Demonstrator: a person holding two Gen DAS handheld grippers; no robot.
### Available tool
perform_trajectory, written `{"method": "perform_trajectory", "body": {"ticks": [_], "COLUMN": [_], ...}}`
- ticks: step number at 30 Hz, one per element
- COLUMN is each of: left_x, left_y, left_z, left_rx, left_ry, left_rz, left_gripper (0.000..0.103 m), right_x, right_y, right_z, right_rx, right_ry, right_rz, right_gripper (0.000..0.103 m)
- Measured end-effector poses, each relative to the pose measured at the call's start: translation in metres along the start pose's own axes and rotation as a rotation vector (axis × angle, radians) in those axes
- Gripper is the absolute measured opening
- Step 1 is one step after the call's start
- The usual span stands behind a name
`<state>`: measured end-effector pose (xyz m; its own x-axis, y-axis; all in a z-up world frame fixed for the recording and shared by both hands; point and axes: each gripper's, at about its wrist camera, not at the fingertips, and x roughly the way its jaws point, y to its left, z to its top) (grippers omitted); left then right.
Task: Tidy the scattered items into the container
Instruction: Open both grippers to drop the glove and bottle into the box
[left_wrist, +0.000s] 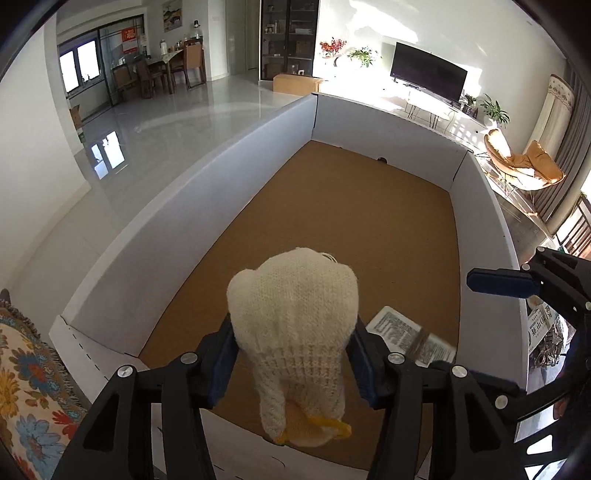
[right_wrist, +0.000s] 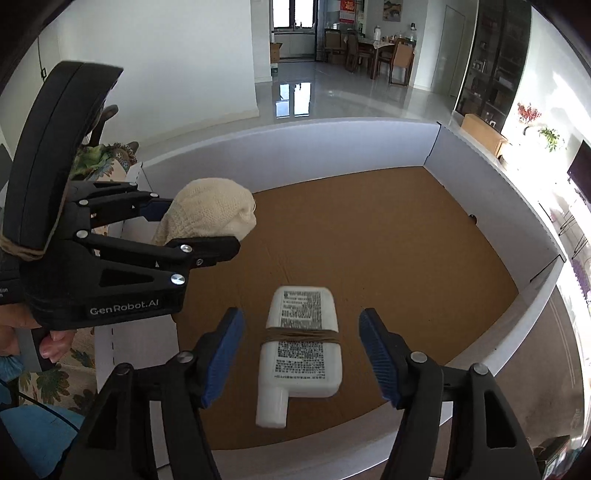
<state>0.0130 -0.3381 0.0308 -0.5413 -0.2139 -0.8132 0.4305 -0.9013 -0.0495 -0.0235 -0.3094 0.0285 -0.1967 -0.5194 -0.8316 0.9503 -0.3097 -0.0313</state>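
The container is a large white cardboard box (left_wrist: 236, 155) with a brown floor, also in the right wrist view (right_wrist: 295, 144). My left gripper (left_wrist: 291, 354) is shut on a cream knitted glove (left_wrist: 295, 317) with a yellow cuff, held over the box's near end; the glove also shows in the right wrist view (right_wrist: 210, 214). My right gripper (right_wrist: 301, 350) is open over the box. A white bottle (right_wrist: 301, 343) with a printed label and a brown band sits blurred below it, over the box floor. Part of the bottle shows in the left wrist view (left_wrist: 410, 336).
A floral-patterned cloth (left_wrist: 26, 373) lies left of the box. Outside the right wall is a packet with print (left_wrist: 543, 325). Beyond the box are a glossy tiled floor, a TV (left_wrist: 428, 74) on a white stand, a chair (left_wrist: 524, 166) and a dining table (left_wrist: 162, 66).
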Motion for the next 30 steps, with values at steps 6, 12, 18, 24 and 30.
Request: {"method": "perform_trajectory", "body": {"ticks": [6, 12, 18, 24, 30], "left_x": [-0.015, -0.032, -0.042, -0.064, -0.086], "left_y": [-0.009, -0.026, -0.067, -0.116, -0.166], "left_z": [-0.005, -0.017, -0.023, -0.03, -0.037], "left_rx": [-0.014, -0.015, 0.037, 0.114, 0.207], "left_ry": [-0.07, -0.106, -0.121, -0.15, -0.175], "left_rz": [0.048, -0.004, -0.034, -0.069, -0.111], "left_gripper": [0.082, 0.088, 0.088, 0.088, 0.088], "right_x": [-0.027, -0.117, -0.198, -0.24, -0.276], "right_y": [0.001, -0.01, -0.021, -0.026, -0.037], "right_z": [-0.017, -0.028, -0.058, -0.094, -0.123], "right_rx": [-0.043, 0.01, 0.098, 0.146, 0.173], "right_ry": [-0.064, -0.242, -0.372, -0.405, -0.415], "right_rz": [-0.058, -0.234, -0.463, -0.572, -0.637], "right_gripper": [0.072, 0.087, 0.095, 0.096, 0.096]}}
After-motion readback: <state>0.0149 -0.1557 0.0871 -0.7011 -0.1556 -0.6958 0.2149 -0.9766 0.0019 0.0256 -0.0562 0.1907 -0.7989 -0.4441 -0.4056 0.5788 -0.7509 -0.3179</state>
